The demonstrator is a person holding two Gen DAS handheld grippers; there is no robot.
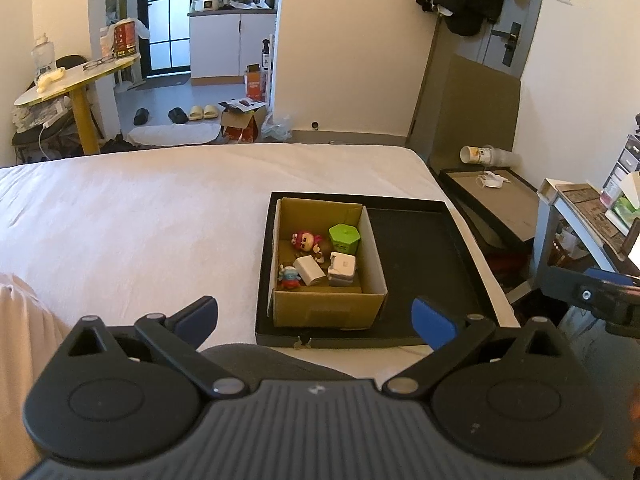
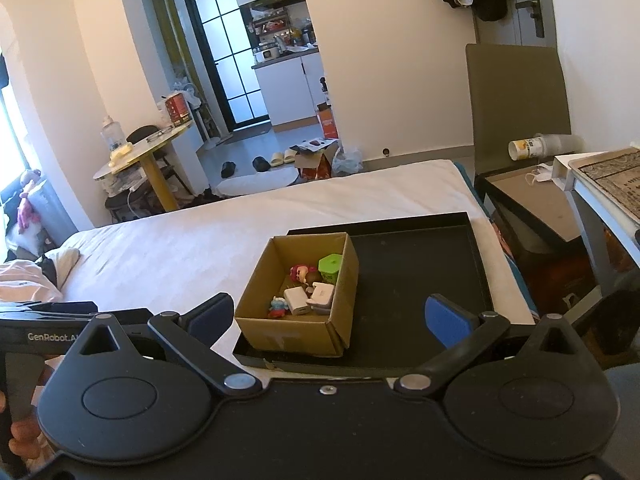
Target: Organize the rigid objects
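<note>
Both claws released, jaws wide, nothing in them: left claw [image 1: 316, 320] and right claw [image 2: 330, 318] hang just short of the black tray [image 1: 420, 256] at the bed's [image 1: 140, 220] near right corner. Cardboard box [image 1: 328, 308] sits in tray's left half w/ green hex container [image 1: 344, 238], two white adapters, two small figurines inside.

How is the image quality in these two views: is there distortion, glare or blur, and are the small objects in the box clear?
Left wrist view: strong fisheye bending, dark corners, glare from the glazed door; the objects in the cardboard box are soft but recognisable. Right wrist view: the same bending, tilted, warm light; the box contents are smaller and blurrier.
</note>
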